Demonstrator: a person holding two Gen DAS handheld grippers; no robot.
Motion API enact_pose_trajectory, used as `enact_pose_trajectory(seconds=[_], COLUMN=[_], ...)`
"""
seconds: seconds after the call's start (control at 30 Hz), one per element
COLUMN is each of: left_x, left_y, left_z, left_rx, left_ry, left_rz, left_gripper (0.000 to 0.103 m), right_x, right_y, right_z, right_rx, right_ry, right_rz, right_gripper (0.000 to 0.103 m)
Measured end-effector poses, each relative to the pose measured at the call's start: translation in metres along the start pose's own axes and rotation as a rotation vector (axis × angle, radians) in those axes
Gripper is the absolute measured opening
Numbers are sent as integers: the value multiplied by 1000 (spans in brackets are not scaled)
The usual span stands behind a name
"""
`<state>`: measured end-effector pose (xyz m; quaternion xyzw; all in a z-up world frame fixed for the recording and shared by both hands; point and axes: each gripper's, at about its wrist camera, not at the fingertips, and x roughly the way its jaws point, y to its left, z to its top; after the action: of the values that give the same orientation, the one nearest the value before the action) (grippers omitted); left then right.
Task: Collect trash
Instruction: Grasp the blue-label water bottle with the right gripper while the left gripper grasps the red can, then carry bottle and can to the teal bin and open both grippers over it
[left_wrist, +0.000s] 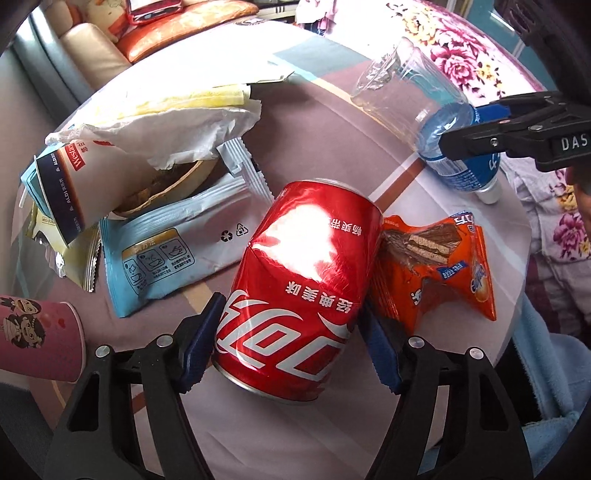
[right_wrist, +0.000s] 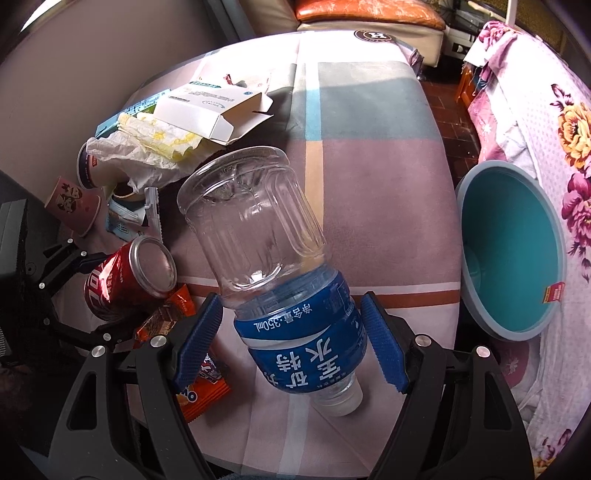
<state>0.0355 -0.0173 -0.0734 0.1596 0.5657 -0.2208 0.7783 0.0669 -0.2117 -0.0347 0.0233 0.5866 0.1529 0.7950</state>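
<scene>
Trash on a round table: two grippers, each straddling one item.

Left gripper (left_wrist: 286, 345): jaws on either side of a dented red Coca-Cola can (left_wrist: 295, 280) lying on its side; whether the pads press it cannot be told. Right gripper (right_wrist: 291, 343): released, gaps showing on both sides of a clear water bottle (right_wrist: 284, 266) with blue label, lying cap toward the camera. Right view only: teal bin (right_wrist: 513, 254) beside the table edge, opened white carton (right_wrist: 218, 110). Left view only: light-blue sachet (left_wrist: 173, 240) print, orange wafer wrapper (left_wrist: 436, 266) in full. Pink paper cup (left_wrist: 37, 336) cut off at the frame edge.
</scene>
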Motion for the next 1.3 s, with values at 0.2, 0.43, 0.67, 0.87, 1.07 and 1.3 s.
enact_pose_trajectory(seconds=[0.2, 0.43, 0.67, 0.87, 1.07, 1.3], left_x=[-9, -50, -66, -54, -26, 18], left_y=[12, 4, -8, -42, -94, -143], left_z=[6, 4, 41, 90, 146, 195], left_rx=[-122, -177, -209, -176, -100, -42], left_ry=[-55, -142, -189, -180, -148, -86], left_rz=[-55, -52, -51, -79, -128, -169], left_gripper=[68, 67, 68, 68, 68, 68], right_x=[-2, -11, -38, -73, -80, -46], right_y=[-2, -12, -30, -90, -175, -242], right_z=[0, 7, 19, 26, 16, 8], right_rx=[3, 44, 94, 193, 337, 441], right_ry=[-20, -61, -153, -249, -273, -213], right_rz=[13, 44, 82, 50, -17, -26], right_gripper=[72, 72, 72, 72, 72, 73])
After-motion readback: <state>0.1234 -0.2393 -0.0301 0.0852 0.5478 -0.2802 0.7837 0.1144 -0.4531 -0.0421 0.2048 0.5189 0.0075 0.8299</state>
